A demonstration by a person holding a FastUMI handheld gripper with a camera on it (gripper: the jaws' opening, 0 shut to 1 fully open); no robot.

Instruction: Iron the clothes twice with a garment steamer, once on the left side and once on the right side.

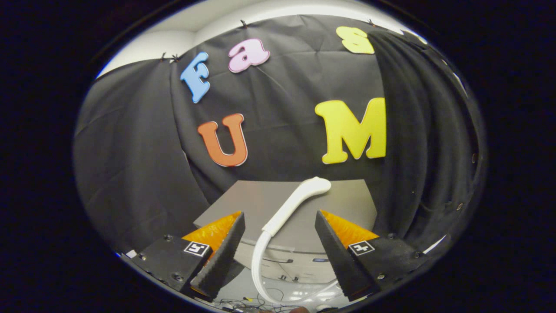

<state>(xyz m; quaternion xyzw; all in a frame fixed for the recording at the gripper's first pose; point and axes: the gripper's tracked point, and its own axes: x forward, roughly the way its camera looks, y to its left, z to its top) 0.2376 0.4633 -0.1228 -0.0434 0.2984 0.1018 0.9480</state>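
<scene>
A white garment steamer head lies on a grey tabletop, its nozzle end pointing away toward the black cloth wall. Its white hose curves down off the table's near edge between my fingers. My gripper stands open, one finger on each side of the steamer handle, neither touching it. The handle's lower end lies just ahead of the fingertips. No garment is in sight.
The grey table has a pale front panel below its edge. Cables lie on the floor under the hose. Black cloth hangs behind the table and folds close on the right.
</scene>
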